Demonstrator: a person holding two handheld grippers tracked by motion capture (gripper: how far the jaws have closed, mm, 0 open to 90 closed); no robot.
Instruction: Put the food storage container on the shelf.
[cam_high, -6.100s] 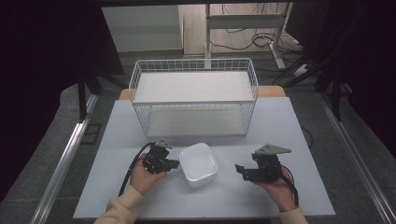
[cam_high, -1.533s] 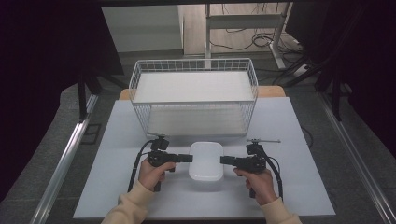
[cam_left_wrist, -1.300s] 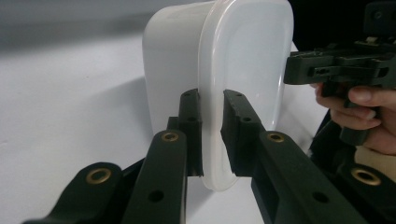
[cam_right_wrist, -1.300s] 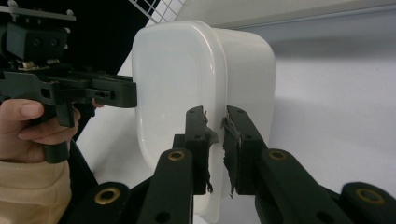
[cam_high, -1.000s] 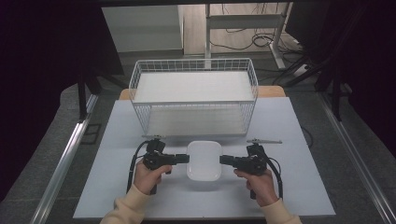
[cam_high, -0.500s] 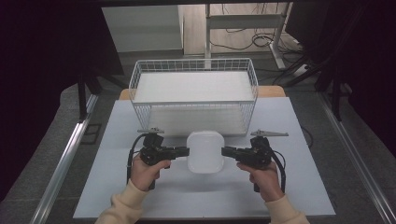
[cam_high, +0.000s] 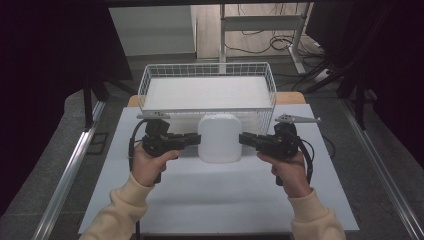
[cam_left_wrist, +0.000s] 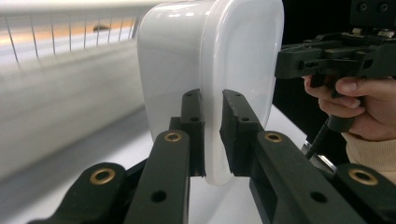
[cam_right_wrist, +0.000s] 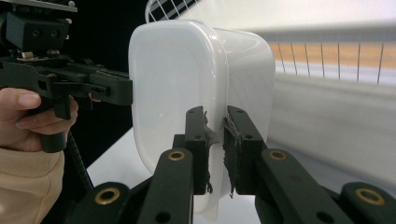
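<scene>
A white lidded plastic container (cam_high: 218, 137) hangs in the air above the white table, in front of the wire basket (cam_high: 207, 92). My left gripper (cam_high: 194, 139) is shut on the rim at its left side, and my right gripper (cam_high: 243, 140) is shut on the rim at its right side. In the left gripper view the container (cam_left_wrist: 210, 70) stands on edge with its rim clamped between the black fingers (cam_left_wrist: 192, 126). The right gripper view has the same container (cam_right_wrist: 196, 88), its rim pinched between the pads (cam_right_wrist: 236, 144), with the other hand and gripper (cam_right_wrist: 65, 84) beyond it.
The white wire basket, with a white sheet on its floor, stands at the table's far edge right behind the container. The white table top (cam_high: 220, 190) stretches toward the near edge. Metal rails (cam_high: 70, 170) run along both sides of the table.
Both hands have risen with the container between them. It has lifted off the table and now hangs in front of the basket's near wall.
</scene>
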